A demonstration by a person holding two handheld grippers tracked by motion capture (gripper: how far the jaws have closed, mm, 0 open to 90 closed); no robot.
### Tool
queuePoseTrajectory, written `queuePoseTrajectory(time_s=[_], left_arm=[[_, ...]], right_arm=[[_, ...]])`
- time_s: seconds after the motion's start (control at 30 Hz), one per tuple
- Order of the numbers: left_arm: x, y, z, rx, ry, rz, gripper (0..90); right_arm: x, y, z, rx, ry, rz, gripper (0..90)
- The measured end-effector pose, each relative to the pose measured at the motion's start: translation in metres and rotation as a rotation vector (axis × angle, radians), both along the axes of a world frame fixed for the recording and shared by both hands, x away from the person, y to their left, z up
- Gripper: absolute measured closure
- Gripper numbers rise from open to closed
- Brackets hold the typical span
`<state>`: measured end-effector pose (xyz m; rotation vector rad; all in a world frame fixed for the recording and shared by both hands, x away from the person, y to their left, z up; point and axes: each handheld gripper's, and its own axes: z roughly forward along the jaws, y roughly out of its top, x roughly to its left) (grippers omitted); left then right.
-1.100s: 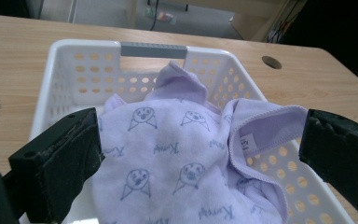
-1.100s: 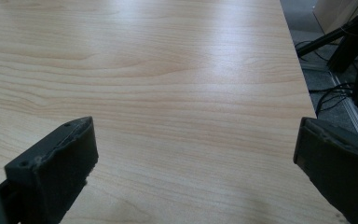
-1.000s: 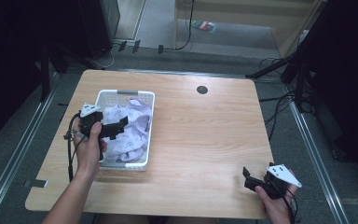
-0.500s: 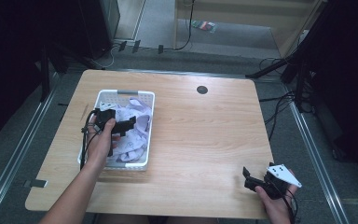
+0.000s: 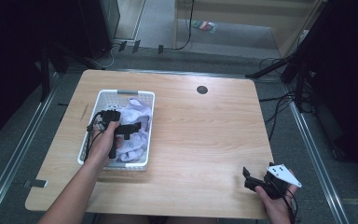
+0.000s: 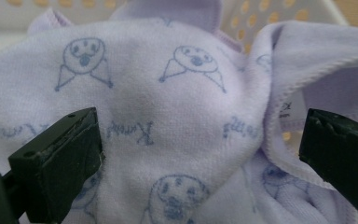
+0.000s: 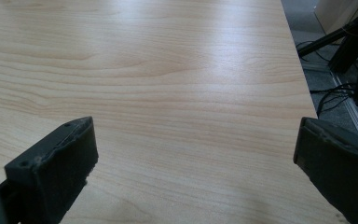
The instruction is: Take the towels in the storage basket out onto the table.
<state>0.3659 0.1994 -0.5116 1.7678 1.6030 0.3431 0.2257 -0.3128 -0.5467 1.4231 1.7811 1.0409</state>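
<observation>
A white perforated plastic basket [image 5: 89, 109] sits at about nine o'clock on the light wooden table [image 5: 205, 135], and crumpled inside it lies a pale lilac cotton cloth [image 5: 137, 114] printed with small blue dog faces and script. The left gripper [image 5: 133, 129], held in the person's left hand [image 5: 103, 140], is down inside the basket over the cloth, its black body pointing toward three o'clock. In the left gripper view its jaws stand wide apart, one at seven o'clock and one at four o'clock of the picture, with the lilac cloth [image 6: 182, 102] bulging between them and just beyond their tips; a stitched hem folds over near the right-hand jaw, and whether either jaw touches the fabric cannot be told. The basket's holed wall [image 6: 279, 21] shows past the cloth at one o'clock. The right gripper [image 5: 248, 177], with its grey three-cornered plate, rests in the right hand [image 5: 275, 207] at about five o'clock of the table, well apart from the basket. In the right gripper view its jaws are spread wide over bare wood [image 7: 168, 84], gripping nothing.
</observation>
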Motion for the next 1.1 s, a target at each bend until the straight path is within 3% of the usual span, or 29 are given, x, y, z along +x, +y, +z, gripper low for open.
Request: queuePoseTrajectory(time_s=[0.1,0.13,0.17,0.2,0.3,0.37,0.4,0.47,0.7,0.73,0.87,1.03,1.1], left_arm=[[0.002,-0.001,-0.003,0.026,0.012,0.0,0.0],[0.003,-0.006,-0.007,0.076,0.013,0.002,0.0],[0.003,-0.006,-0.007,0.076,0.013,0.002,0.0],[0.003,-0.01,-0.011,0.144,0.01,-0.003,0.0],[0.003,-0.012,-0.012,0.167,0.009,-0.01,0.0],[0.002,-0.015,-0.016,0.225,0.001,-0.03,0.0],[0.002,-0.015,-0.016,0.225,0.001,-0.03,0.0],[0.001,-0.017,-0.02,0.274,-0.009,-0.047,0.0],[0.003,-0.015,-0.022,0.247,-0.002,-0.026,1.3],[0.003,-0.014,-0.02,0.254,0.008,0.001,5.4],[0.001,-0.014,-0.014,0.277,0.032,0.031,21.3],[-0.001,-0.016,-0.007,0.312,0.038,0.024,45.0],[0.0,-0.015,-0.005,0.298,0.047,0.026,49.9]], right_arm=[[0.0,0.0,0.0,-0.001,0.0,-0.001,0.0],[0.0,0.0,0.0,-0.001,0.001,-0.001,0.0],[0.0,0.0,0.0,-0.001,0.001,-0.001,0.0],[0.0,0.0,0.0,0.0,0.001,-0.001,0.0],[0.0,0.0,0.0,-0.001,0.001,-0.001,0.0],[0.0,0.0,0.0,-0.001,0.0,-0.001,0.0],[0.0,0.0,0.0,-0.001,0.0,-0.001,0.0],[0.0,0.0,0.0,-0.001,0.001,-0.002,0.0],[0.0,0.0,0.0,-0.002,0.0,-0.001,0.0],[0.0,0.0,0.0,-0.001,0.001,-0.001,0.0],[0.0,0.0,0.0,0.001,0.001,-0.002,0.0],[0.0,0.0,0.0,0.005,0.002,-0.005,0.0],[0.0,0.0,0.0,0.006,0.002,-0.005,0.0]])
